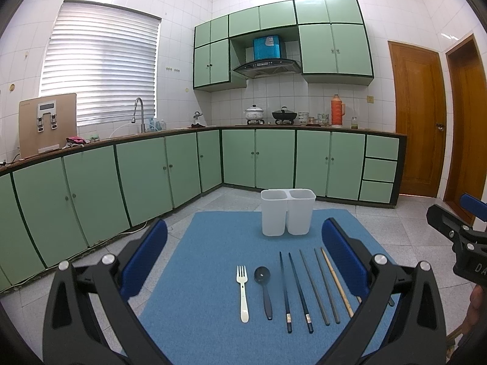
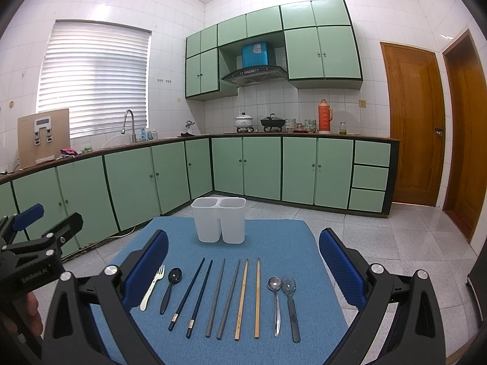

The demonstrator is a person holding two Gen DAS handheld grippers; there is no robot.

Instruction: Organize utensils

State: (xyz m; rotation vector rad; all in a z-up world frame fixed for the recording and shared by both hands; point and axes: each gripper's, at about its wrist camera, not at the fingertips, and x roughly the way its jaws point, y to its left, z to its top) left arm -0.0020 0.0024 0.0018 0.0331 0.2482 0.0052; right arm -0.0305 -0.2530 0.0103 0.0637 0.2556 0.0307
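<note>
Utensils lie in one row on the blue mat (image 2: 274, 243), at 6 o'clock from the white holder (image 2: 218, 219) with two compartments: one fork (image 2: 152, 287), one black spoon (image 2: 170, 289), three pairs of chopsticks (image 2: 226, 298) (dark blue, grey, wooden), one metal spoon (image 2: 275, 301), one grey spoon (image 2: 290, 304). "GenRobot.AI" seems written on the left gripper (image 1: 243, 261). Both the left and the right gripper (image 2: 243, 261) have their fingers spread wide, holding nothing.
</note>
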